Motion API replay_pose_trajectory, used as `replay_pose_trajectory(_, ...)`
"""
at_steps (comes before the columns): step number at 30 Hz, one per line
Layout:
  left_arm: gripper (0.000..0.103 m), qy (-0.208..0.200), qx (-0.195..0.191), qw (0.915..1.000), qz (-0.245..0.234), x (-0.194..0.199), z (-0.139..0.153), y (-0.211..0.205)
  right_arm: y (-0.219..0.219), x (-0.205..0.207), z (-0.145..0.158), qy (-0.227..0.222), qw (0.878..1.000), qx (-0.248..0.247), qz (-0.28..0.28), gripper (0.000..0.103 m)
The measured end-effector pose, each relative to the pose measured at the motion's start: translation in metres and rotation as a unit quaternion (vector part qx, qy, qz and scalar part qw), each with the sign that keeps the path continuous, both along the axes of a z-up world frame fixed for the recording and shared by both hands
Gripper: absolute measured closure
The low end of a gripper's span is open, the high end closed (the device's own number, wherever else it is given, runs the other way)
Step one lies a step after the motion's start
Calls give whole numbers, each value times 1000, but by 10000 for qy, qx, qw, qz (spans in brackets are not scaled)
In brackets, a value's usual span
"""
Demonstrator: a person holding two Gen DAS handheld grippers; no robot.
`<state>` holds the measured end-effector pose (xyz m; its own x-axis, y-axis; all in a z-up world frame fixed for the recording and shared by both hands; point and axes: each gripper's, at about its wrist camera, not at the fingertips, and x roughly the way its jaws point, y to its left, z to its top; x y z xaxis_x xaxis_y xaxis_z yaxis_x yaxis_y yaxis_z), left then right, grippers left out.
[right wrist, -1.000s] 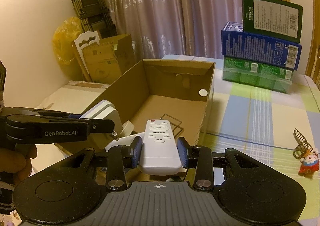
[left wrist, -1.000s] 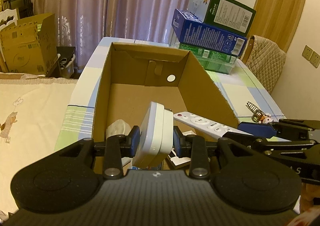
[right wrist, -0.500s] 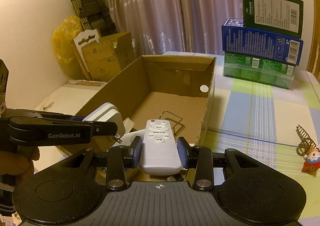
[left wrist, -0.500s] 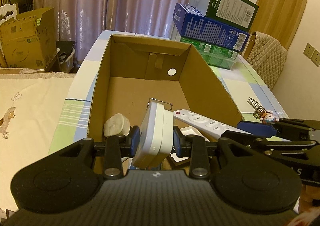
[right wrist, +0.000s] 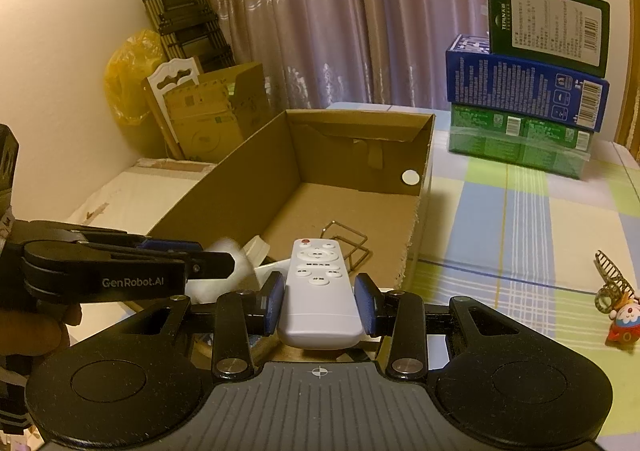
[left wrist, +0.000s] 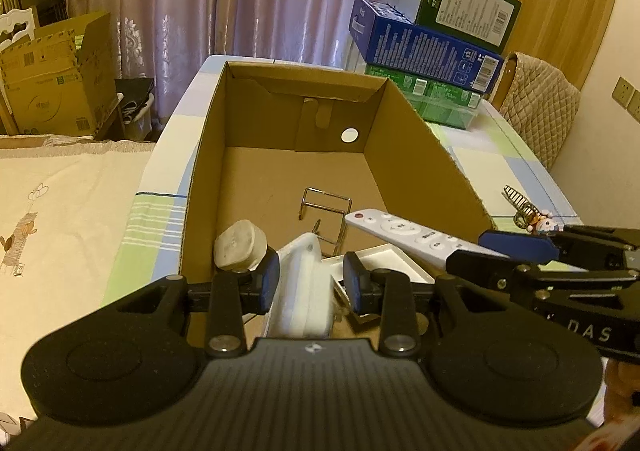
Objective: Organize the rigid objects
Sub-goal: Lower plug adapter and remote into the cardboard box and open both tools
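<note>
An open brown cardboard box (left wrist: pixel 248 171) sits on a bench covered with a pastel checked cloth (right wrist: pixel 520 219). The left tool (left wrist: pixel 311 283) hangs over the box's near end, its blue pads standing slightly apart from a white plastic adapter block (left wrist: pixel 302 291) that lies tilted between them; whether they touch it is unclear. The right tool (right wrist: pixel 319 301) clamps a white rectangular remote control (right wrist: pixel 318 283) by its sides, above the box's near right corner. Inside the box lie a beige rounded plug (left wrist: pixel 239 245), a bent wire stand (left wrist: pixel 325 211) and a flat white tray (left wrist: pixel 380 263). A small toy figure (right wrist: pixel 618 315) lies on the cloth, well apart from the box.
</note>
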<state>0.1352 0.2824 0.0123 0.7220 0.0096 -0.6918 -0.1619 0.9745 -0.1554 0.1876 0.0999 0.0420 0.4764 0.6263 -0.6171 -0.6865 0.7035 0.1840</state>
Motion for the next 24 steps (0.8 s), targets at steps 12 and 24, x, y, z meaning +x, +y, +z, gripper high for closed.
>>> replay_pose_trajectory(12, 74, -61, 10, 10000, -11, -4, 6, 1, 2, 1, 4, 4, 10000, 61, -4, 69)
replay_pose_trajectory(24, 74, -79, 7, 10000, -19, -7, 10, -1, -1, -2, 6, 11, 10000, 78, 6, 70)
